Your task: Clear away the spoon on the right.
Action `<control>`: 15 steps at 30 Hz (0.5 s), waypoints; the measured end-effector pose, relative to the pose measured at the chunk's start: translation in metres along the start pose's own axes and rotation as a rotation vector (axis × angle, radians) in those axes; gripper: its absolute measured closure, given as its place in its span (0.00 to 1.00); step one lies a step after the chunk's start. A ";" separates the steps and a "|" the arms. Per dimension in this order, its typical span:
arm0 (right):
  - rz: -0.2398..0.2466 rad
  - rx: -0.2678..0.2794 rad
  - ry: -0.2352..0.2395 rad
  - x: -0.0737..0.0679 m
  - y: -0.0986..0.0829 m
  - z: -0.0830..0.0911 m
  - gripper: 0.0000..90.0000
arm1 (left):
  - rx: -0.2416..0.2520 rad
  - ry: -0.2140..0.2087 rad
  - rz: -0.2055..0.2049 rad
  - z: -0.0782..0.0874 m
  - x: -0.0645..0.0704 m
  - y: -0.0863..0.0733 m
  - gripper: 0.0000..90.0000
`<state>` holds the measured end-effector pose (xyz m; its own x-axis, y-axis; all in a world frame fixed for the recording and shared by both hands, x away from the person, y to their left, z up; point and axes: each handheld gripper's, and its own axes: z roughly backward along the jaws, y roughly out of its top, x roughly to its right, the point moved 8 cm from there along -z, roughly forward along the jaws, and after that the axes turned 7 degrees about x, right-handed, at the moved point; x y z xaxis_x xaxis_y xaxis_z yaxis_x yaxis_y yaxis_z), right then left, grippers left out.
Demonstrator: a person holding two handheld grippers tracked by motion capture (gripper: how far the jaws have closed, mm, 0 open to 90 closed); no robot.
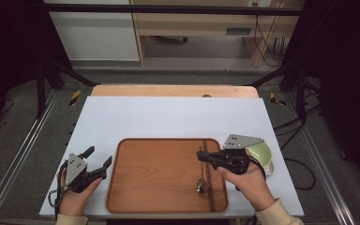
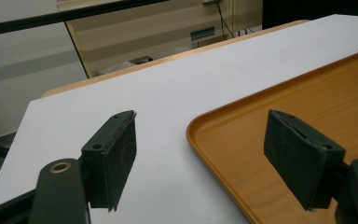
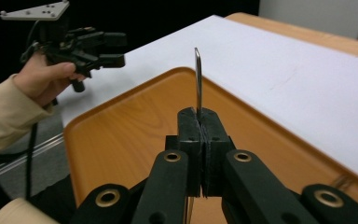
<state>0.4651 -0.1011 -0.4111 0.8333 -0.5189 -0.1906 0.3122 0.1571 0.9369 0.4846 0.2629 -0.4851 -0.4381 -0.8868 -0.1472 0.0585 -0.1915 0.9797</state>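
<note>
1. Right gripper, lower right of the high view, over the right part of the shallow rectangular brown wooden tray: jaws clenched on the slim shiny metal spoon, the handle sticking straight up from between the pads in the right gripper view.
2. Spoon bowl hanging low toward the tray floor, right of centre in the high view; probably gripped by the handle so that the bowl end can be lowered or lifted cleanly.
3. Pair of thin dark wooden chopsticks lying lengthwise along the tray's right side, just beside the spoon; contact between them impossible to judge.
4. Pale green round ceramic bowl on the white worktop, right of the tray, partly behind the right gripper's grey plate.
5. Left gripper, lower left of the high view: jaws spread wide, released, grasping nothing, the tray's rounded corner between them in the left gripper view; seemingly parked in wait, clear of the work.
</note>
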 end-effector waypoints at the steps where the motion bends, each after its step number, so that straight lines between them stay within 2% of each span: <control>1: -0.004 -0.013 0.002 0.000 -0.002 -0.001 0.99 | -0.003 0.000 -0.006 0.000 0.000 0.000 0.28; 9: -0.029 -0.098 0.034 0.002 -0.021 -0.013 0.98 | -0.006 -0.006 -0.008 -0.001 0.002 -0.001 0.28; 12: -0.033 -0.112 0.022 0.007 -0.025 -0.019 0.96 | -0.008 -0.009 -0.008 -0.001 0.003 -0.001 0.28; 15: -0.031 -0.135 -0.016 0.015 -0.028 -0.025 0.93 | -0.010 -0.011 -0.009 -0.002 0.003 -0.002 0.28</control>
<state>0.4803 -0.0921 -0.4477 0.8153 -0.5382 -0.2134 0.3973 0.2520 0.8824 0.4850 0.2601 -0.4874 -0.4486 -0.8803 -0.1543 0.0634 -0.2035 0.9770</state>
